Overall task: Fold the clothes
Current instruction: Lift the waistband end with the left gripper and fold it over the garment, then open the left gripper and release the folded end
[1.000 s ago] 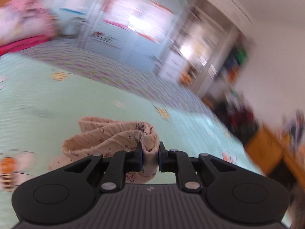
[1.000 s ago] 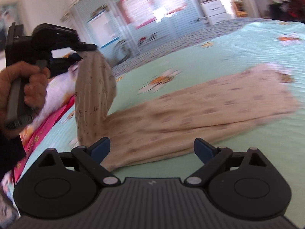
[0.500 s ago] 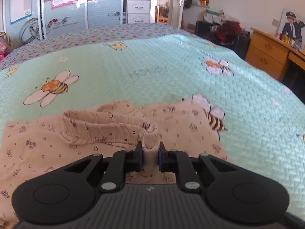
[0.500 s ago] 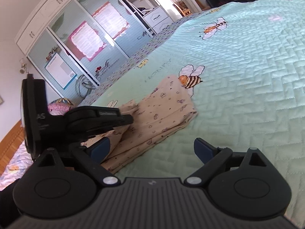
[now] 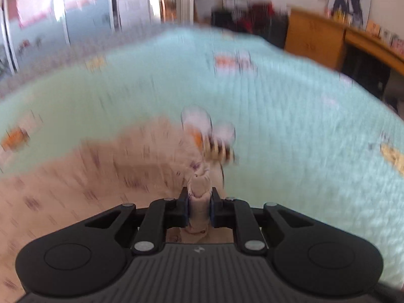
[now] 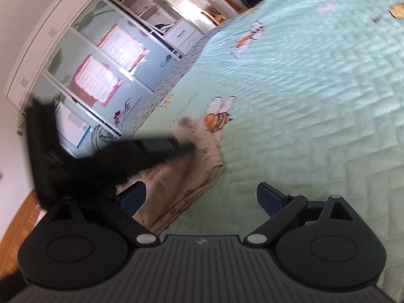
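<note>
Across the bee-print quilt your left gripper pinched the beige pajama's bunched edge — carrying the fold over — while your right gripper hung wide apart.

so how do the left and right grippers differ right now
The left gripper is shut on a bunched bit of the beige garment; the right gripper is wide open and holds nothing. The left sits low over the garment; the right hangs back beside it. Both are black with blue pads.

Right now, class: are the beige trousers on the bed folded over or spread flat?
Folded over. The trousers lie in stacked layers on the quilt, with the left tool shut on a bunched end.
</note>
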The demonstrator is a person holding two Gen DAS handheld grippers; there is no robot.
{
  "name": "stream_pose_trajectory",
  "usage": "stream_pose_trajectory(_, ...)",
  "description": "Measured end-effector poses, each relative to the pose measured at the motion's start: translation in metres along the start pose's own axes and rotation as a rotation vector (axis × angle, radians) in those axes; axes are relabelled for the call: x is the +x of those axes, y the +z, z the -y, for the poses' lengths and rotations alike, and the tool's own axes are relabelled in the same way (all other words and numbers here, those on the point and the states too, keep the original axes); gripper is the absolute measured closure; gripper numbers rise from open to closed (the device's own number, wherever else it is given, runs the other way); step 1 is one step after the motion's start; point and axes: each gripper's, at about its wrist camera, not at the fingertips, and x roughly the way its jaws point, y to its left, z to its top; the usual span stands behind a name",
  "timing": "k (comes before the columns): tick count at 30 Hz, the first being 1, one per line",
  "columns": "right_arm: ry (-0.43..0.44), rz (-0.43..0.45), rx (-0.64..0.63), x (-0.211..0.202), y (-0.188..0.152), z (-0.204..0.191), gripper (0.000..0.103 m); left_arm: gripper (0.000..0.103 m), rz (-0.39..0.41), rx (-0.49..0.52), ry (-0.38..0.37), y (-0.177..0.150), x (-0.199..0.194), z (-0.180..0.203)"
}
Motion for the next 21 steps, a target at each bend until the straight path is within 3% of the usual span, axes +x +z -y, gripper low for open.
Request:
stream_pose_trajectory(2,-0.007,-0.004,0.000,0.001,0.001,0.002,0.010,0.083,-0.003,-0.001,0.002,-0.001,0.001,0.000)
stream_pose_trajectory(4,-0.002,-0.001,-0.009,0.001,0.002,0.001,0.010,0.071,0.003,0.004,-0.010,0.004,-0.003,-0.001)
stream_pose_trajectory(9,0.023,0.071,0.025,-0.013,0.010,0.006,0.010,0.061,0.098,-0.048,-0.140,0.009,-0.037,-0.009)
stream_pose_trajectory(12,0.022,0.089,-0.005,-0.024,0.017,0.003,0.009,0.057,0.142,-0.116,-0.168,-0.002,-0.065,-0.024)
stream_pose_trajectory(17,0.049,0.094,-0.291,-0.026,0.025,-0.034,0.009,0.057,0.121,-0.241,-0.084,-0.051,-0.105,-0.074)
stream_pose_trajectory(21,0.109,-0.017,-0.578,0.007,0.037,-0.079,0.009,0.057,0.095,-0.329,-0.025,-0.090,-0.131,-0.109)
